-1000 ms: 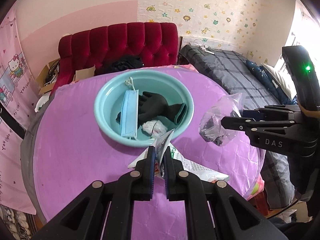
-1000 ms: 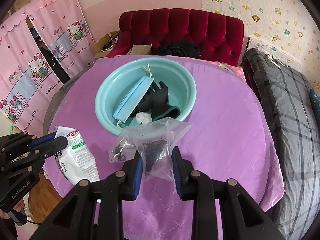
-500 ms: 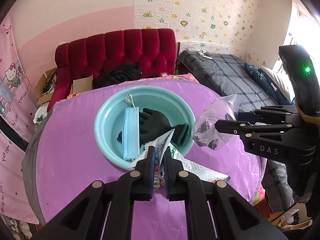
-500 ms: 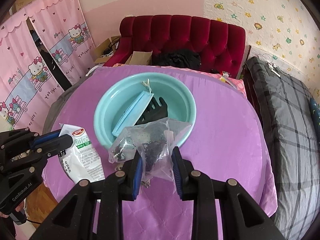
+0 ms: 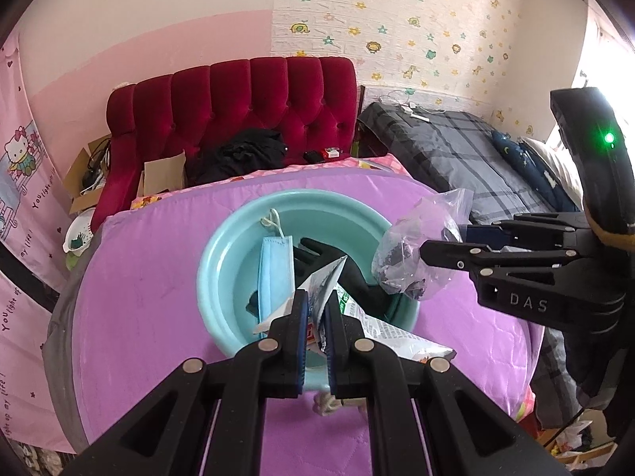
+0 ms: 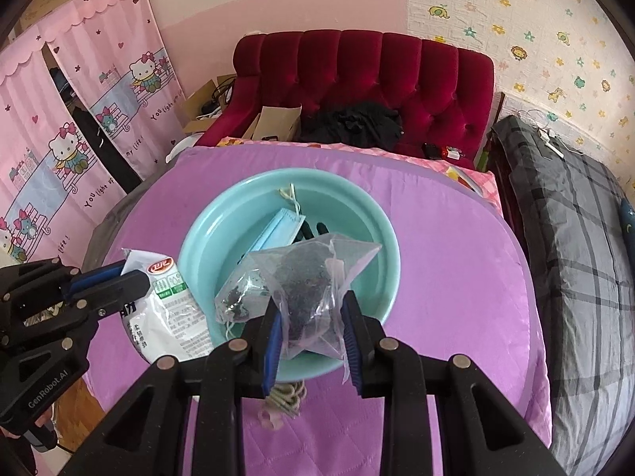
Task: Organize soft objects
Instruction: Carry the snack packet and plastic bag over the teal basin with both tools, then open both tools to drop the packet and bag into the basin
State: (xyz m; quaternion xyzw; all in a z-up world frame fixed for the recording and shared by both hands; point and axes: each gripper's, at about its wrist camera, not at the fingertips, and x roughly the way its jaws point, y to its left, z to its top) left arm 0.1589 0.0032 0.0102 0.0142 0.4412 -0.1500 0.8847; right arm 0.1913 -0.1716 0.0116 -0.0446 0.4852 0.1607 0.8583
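Both tongs loaded, over basin

Left tongs (image 5: 316,317) clenched on white packet (image 6: 166,309); right tongs (image 6: 311,333) grasping clear bag (image 6: 305,289) of dark bits. Both hang at basin's (image 6: 369,214) 6 o'clock rim on purple bench (image 6: 456,261), judged positioned for dropping beside mask (image 6: 278,230).

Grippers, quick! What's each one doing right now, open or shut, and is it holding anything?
Left gripper: shut on the white snack packet, held by its edge.
Right gripper: shut on the clear plastic bag of dark bits, above the teal basin.
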